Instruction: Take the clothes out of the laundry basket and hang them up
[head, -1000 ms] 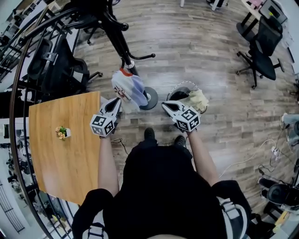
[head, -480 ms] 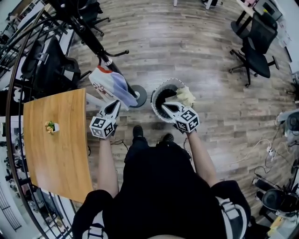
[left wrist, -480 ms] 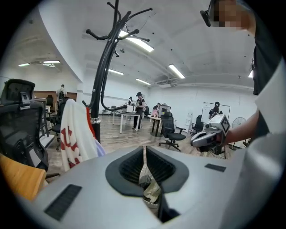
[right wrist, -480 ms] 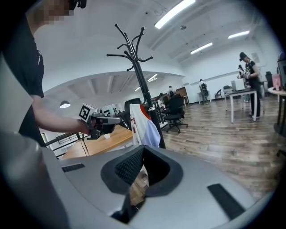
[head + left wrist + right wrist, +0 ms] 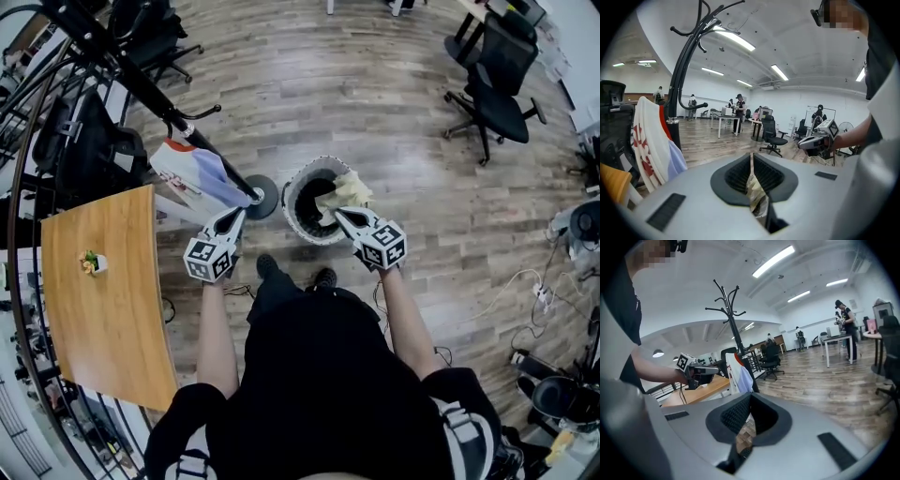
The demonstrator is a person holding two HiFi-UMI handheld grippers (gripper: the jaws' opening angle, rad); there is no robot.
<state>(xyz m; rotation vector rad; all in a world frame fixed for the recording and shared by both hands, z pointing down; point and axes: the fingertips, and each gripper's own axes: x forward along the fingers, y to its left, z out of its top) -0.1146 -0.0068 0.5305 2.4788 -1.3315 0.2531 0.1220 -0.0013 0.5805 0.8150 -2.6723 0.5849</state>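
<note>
At the far left stands a light brown wooden table (image 5: 112, 309), and on it there is only a small potted plant with yellow flowers (image 5: 91, 263). Next to the table, a tall black metal coat rack (image 5: 141, 86) leans across the head view, and its round base rests on the wooden plank floor (image 5: 394, 112), just beside the basket. On the rack hangs one garment in white, lavender and red (image 5: 192, 175); its lower edge is near the table's corner. The left gripper (image 5: 235, 215) points toward the base of the rack. Its two jaws are closed together and nothing is between them; in the left gripper view only the floor shows under them. To the right of it is the round white laundry basket with a slatted wall (image 5: 309, 234), which stands upright on the floor in front of the person's feet. The inside of the basket is dark, and it is not possible to tell if more clothes lie at the bottom. One pale yellow crumpled cloth (image 5: 345, 190) lies at the right side of the basket, over the rim and partly inside. The right gripper (image 5: 341, 215) has its tip just beside this cloth, at the basket's right edge. Its jaws are also pressed together, and the right gripper view shows no fabric between them. Far to the right, well apart from the basket, stands a black office chair (image 5: 492, 89).
</note>
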